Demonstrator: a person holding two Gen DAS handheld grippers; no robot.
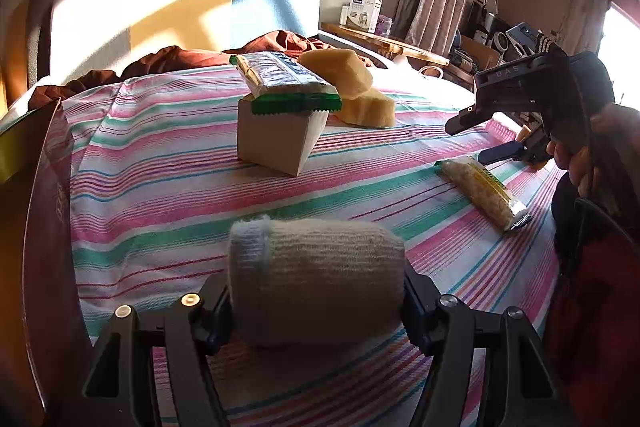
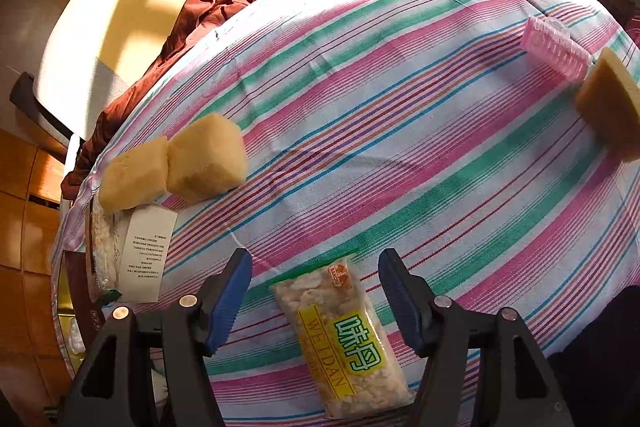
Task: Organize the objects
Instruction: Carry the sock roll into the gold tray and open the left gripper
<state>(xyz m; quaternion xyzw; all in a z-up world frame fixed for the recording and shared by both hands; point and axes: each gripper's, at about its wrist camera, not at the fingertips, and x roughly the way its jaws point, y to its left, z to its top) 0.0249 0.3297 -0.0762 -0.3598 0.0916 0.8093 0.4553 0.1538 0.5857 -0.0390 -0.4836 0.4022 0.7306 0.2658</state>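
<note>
A rolled beige knit cloth (image 1: 316, 275) with a pale blue cuff sits crosswise between the pads of my left gripper (image 1: 316, 307), which is shut on it just above the striped sheet (image 1: 160, 187). My right gripper (image 2: 314, 259) is open and points steeply down over a clear snack packet with a yellow and green label (image 2: 348, 339). The packet lies flat on the sheet between the blue pads, untouched. From the left wrist view the same packet (image 1: 484, 195) lies at the right, under the right gripper (image 1: 472, 141) held in a person's hand.
A white box (image 1: 276, 139) stands mid-bed with a green-edged packet (image 1: 280, 79) on top. Two yellow sponges (image 1: 348, 83) lie behind it. A pink ribbed brush (image 2: 556, 47) and another sponge (image 2: 608, 103) lie far right. A brown blanket (image 1: 160, 59) bunches at the headboard. A dark box edge (image 1: 40, 187) is left.
</note>
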